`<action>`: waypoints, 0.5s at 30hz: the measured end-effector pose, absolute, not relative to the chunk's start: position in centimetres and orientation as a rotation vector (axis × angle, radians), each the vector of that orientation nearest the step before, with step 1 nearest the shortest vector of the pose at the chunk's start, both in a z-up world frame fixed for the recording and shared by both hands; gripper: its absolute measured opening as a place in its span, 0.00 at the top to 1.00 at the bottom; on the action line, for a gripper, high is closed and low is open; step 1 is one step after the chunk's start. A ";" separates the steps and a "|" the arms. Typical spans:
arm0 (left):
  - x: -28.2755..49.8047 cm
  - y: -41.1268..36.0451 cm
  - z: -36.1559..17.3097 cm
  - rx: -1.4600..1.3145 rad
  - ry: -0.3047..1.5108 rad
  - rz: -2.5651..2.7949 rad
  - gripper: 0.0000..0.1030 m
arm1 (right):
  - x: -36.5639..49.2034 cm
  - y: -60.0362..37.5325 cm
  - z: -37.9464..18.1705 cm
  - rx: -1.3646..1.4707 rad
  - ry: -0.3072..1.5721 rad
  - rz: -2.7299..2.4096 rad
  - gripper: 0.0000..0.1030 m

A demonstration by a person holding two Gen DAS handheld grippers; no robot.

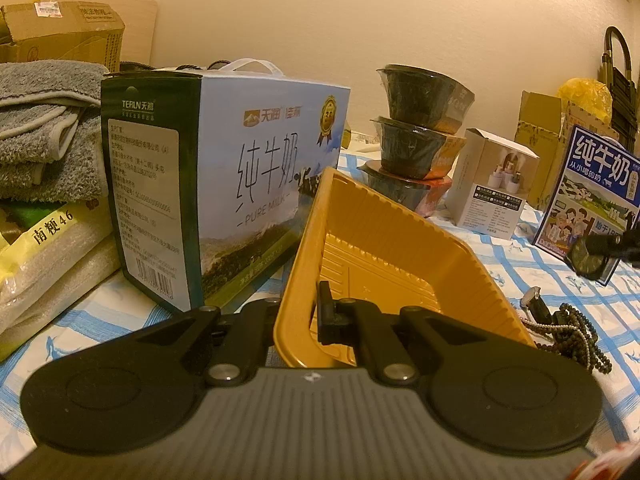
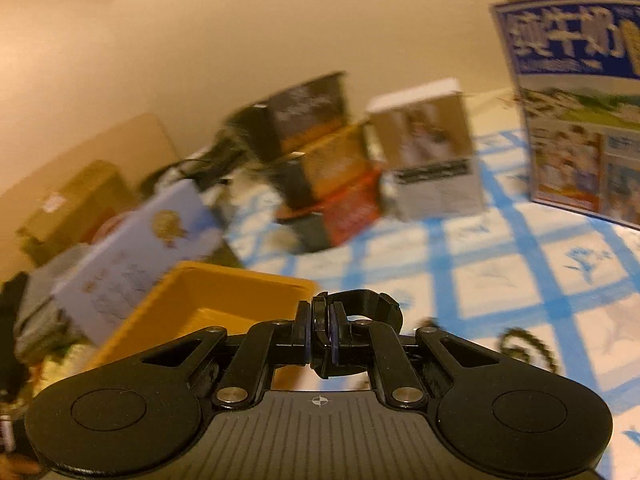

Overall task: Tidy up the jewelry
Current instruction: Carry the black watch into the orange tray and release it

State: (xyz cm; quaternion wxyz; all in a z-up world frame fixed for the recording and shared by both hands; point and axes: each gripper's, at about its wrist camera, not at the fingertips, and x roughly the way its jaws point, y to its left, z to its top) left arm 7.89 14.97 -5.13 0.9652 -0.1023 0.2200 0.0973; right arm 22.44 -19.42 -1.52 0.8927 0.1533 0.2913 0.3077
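My left gripper point(image 1: 298, 312) is shut on the near rim of a yellow plastic tray point(image 1: 384, 256) and holds it tilted up off the checked cloth. A dark bead necklace point(image 1: 576, 332) and a small watch point(image 1: 534, 300) lie on the cloth right of the tray. My right gripper point(image 2: 320, 332) is shut on a black strap-like band point(image 2: 360, 308), held above the cloth just right of the tray point(image 2: 192, 300). The right gripper with the band also shows at the right edge of the left wrist view point(image 1: 600, 250). More beads point(image 2: 528, 348) lie right of it. The right view is motion-blurred.
A blue milk carton point(image 1: 224, 188) stands left of the tray, with grey towels point(image 1: 48, 128) and rice bags point(image 1: 52, 248) further left. Stacked black bowls point(image 1: 420, 132), a white box point(image 1: 496, 184) and a second milk box point(image 1: 592, 192) stand behind.
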 end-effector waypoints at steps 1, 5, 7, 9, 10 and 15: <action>7.9 15.0 -5.1 -0.207 0.444 0.196 0.95 | 22.2 -18.8 -1.2 0.316 0.598 0.664 0.91; 8.0 14.9 -5.0 -0.205 0.442 0.193 0.95 | 21.2 -15.5 -1.0 0.286 0.595 0.769 0.91; 8.1 14.9 -4.9 -0.201 0.441 0.192 0.95 | 20.8 -13.6 -1.3 0.254 0.599 0.805 0.91; 8.1 14.9 -4.9 -0.200 0.442 0.192 0.95 | 20.5 -11.9 -1.7 0.224 0.599 0.836 0.91; 8.1 14.9 -4.9 -0.200 0.442 0.192 0.95 | 20.4 -11.2 -2.1 0.213 0.600 0.847 0.91; 8.2 14.9 -4.9 -0.200 0.441 0.191 0.95 | 19.5 -7.2 -3.9 0.094 0.605 0.892 0.91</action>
